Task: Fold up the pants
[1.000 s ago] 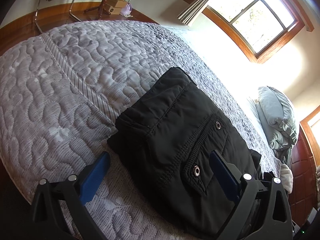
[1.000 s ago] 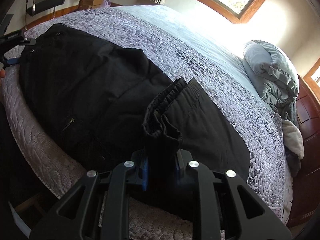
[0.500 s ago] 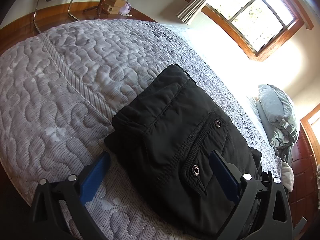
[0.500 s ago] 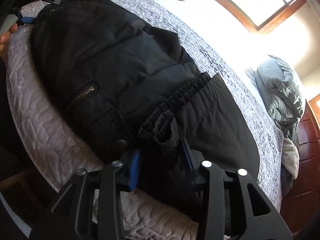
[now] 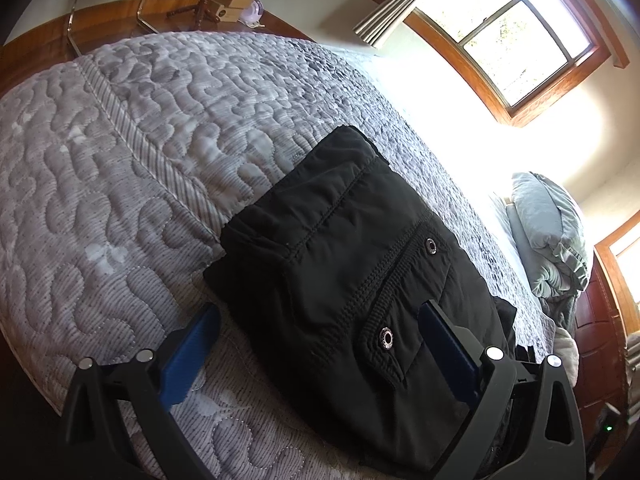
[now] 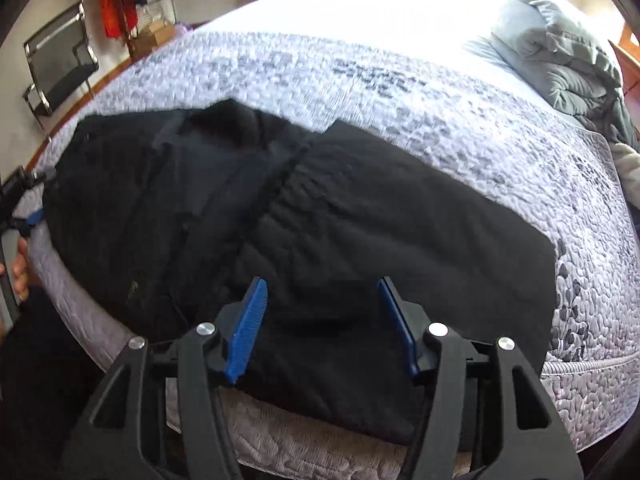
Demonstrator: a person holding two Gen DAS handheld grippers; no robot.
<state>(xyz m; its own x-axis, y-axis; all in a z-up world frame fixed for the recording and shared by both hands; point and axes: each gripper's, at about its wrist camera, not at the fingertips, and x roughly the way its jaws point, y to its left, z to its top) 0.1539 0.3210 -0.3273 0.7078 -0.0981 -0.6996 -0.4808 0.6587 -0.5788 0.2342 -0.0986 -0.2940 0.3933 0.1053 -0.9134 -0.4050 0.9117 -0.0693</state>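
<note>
Black pants (image 5: 344, 272) lie on a grey quilted bed (image 5: 120, 152), near its front edge. In the left wrist view I see the waist end with a flap pocket and two metal snaps. My left gripper (image 5: 316, 344) is open, its blue pads straddling that end just above the fabric. In the right wrist view the pants (image 6: 320, 216) lie folded across the bed, a leg laid over the upper part. My right gripper (image 6: 322, 316) is open just above the folded fabric and holds nothing.
A rumpled grey-green duvet (image 6: 560, 52) lies at the head of the bed. A black chair (image 6: 60, 64), boxes and red clothes stand by the far wall. A wood-framed window (image 5: 512, 36) floods the bed's far side with light. The other gripper (image 6: 24, 208) shows at left.
My right gripper was shut on a bunched pant leg; it has laid it down onto the pants, opened and drawn back. My left gripper stayed open and almost still.
</note>
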